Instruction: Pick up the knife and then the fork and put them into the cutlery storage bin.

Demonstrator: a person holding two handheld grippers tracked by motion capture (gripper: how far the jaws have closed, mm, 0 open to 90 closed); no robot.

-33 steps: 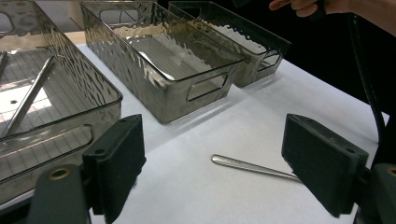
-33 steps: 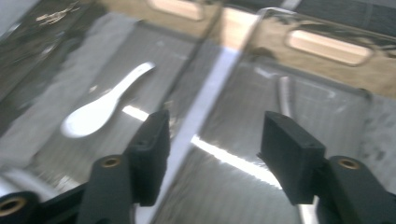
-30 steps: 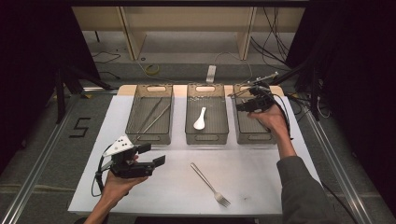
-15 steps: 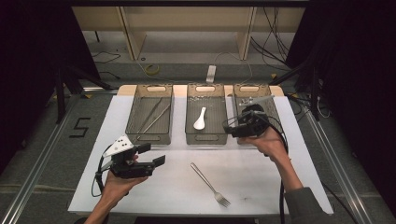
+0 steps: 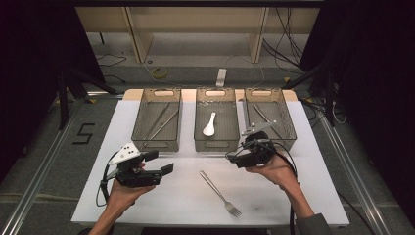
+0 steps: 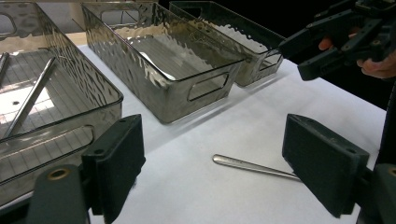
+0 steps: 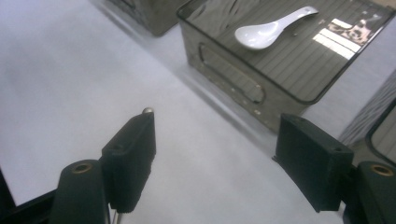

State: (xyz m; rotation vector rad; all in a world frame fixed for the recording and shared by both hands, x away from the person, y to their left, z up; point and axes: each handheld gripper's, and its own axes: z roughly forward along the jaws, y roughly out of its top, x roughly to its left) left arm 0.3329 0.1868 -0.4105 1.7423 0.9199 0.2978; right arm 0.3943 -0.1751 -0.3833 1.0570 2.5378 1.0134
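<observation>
White table mat point(image 5: 161, 196): fork point(image 5: 220, 193) remains unsorted. Your right gripper point(image 5: 234, 157), jaws just opened and empty, approaches it; descend over the handle. Left gripper point(image 5: 164, 162) waits open.

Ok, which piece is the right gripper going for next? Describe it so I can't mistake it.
Look at the white mat in front of the three clear bins. The fork lies alone there, between the two grippers, tines toward the person. It is the one piece of cutlery outside the bins; the white spoon sits in the middle bin.

Right tongs point(image 5: 234, 157) left right bin point(image 5: 269, 117), opening, empty.
</observation>
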